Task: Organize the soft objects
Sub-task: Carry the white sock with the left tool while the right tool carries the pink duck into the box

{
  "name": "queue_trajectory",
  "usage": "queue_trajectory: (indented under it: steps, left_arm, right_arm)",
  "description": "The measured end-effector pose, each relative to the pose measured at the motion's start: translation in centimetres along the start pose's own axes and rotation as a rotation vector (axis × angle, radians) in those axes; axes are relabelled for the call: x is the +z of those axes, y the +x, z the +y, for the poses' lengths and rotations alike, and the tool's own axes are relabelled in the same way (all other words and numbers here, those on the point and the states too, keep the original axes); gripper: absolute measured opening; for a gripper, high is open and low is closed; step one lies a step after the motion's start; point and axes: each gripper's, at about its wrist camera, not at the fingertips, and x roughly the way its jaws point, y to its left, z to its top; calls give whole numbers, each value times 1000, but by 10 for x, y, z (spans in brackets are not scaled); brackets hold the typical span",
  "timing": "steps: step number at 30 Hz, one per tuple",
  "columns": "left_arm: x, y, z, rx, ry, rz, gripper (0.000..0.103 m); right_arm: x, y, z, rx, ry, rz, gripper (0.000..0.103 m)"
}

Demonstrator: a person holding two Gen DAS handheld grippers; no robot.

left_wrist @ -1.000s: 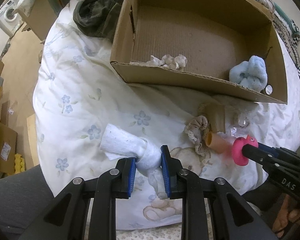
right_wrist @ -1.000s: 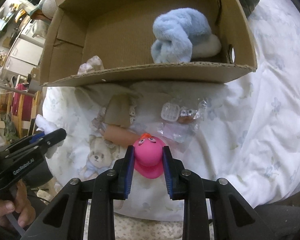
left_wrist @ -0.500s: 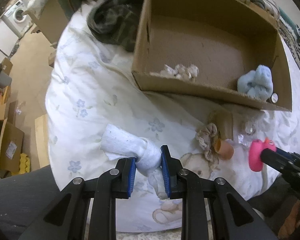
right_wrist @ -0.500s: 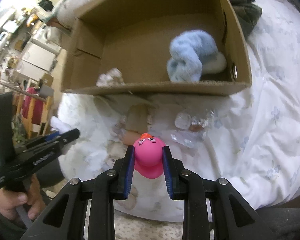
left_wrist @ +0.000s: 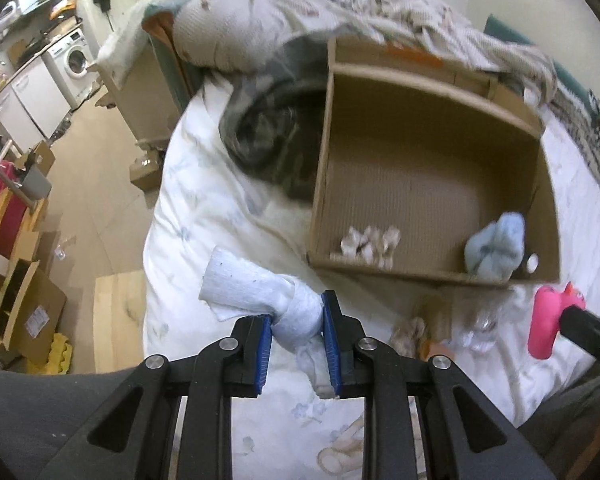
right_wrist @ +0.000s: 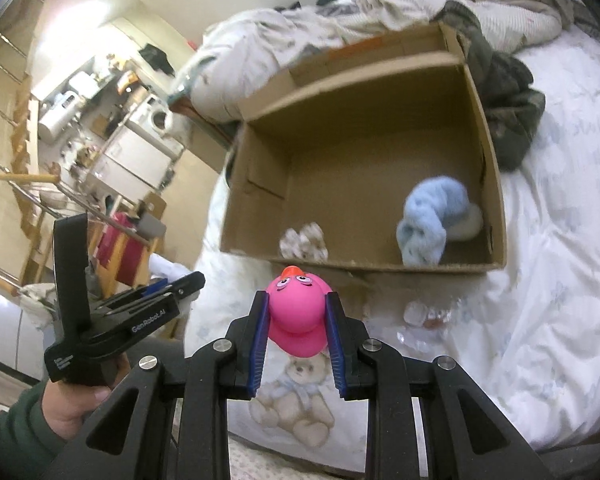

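Motion blur smears the small clutter [left_wrist: 420,330] below the cardboard box [left_wrist: 428,276].

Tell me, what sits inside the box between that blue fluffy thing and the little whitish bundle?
Nothing: in the right wrist view, bare cardboard floor separates the blue plush from the whitish bundle inside the cardboard box.

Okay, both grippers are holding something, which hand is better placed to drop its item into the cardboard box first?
Probably the right. The right gripper holds the pink duck facing the cardboard box opening; the left gripper, with the white sock, sits off the box's left corner.
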Motion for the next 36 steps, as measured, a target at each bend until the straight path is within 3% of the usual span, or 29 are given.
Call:
queue_trajectory:
  steps: [9,20,33,36]
  left_arm:
    - [40,-26,-8,-42,20,-68,21]
    - [80,-27,-32,-51,96,-124,21]
    - [84,21,-63,-68,177,-102,21]
    - [80,35,-63,-74,154,-76,21]
  right_arm:
    - [29,-16,2,15,18,-70,29]
    - [65,-24,-4,-30,-11,-109,29]
    - [59,13,-37,-99,60,-54,29]
    - [59,22,-41,-117,64,-32,29]
